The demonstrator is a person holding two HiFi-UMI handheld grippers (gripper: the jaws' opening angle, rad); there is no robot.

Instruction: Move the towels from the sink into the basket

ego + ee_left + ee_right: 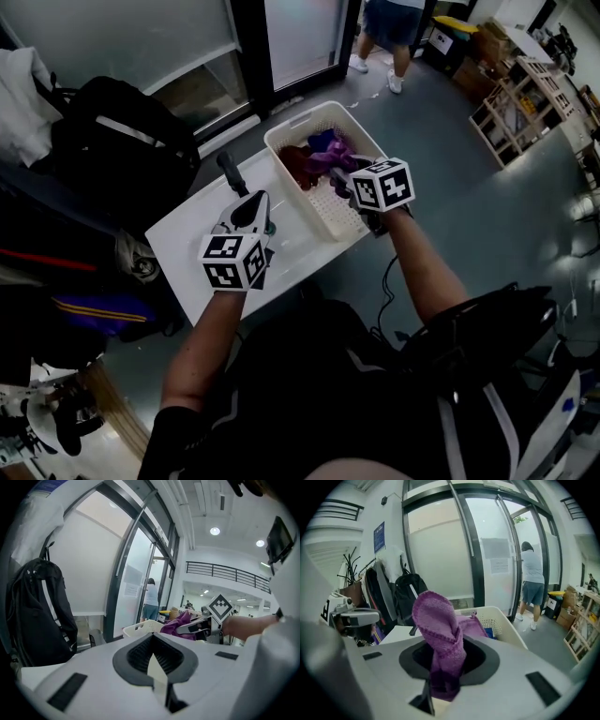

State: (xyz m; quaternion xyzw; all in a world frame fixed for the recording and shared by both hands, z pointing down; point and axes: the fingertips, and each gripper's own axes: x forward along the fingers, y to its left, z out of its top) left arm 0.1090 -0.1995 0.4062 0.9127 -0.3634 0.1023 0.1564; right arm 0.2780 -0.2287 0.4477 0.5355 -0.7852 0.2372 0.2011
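Left claw (255,216) hovers over the white table (187,239), on the near-left side of the basket (292,129); its own view shows the claw (157,672) pinched narrow with nothing in it.

Over to the right claw (358,190), at the basket's near-right rim; it's clamped on a purple towel (440,630), which bunches up out of the grip (439,686) in a thick folded hump and flops forward. From the head view that purple towel (328,157) hangs above the basket's inside, not yet let go.

This is soft, light terry by the look of it; limp, no shape of its own, nothing to break. A pinch on a gathered fold near the middle suits it best, I'd say; an edge grip would leave a long tail to snag the rim.

Inside the basket, a red towel (295,164) lies toward the left wall, and something blue (323,141) sits just beyond it; a black handle (230,173) lies on the table just left of the basket. Farther left of the basket slumps a black backpack (122,131); well beyond it, a person (384,28) stands by the glass doors.
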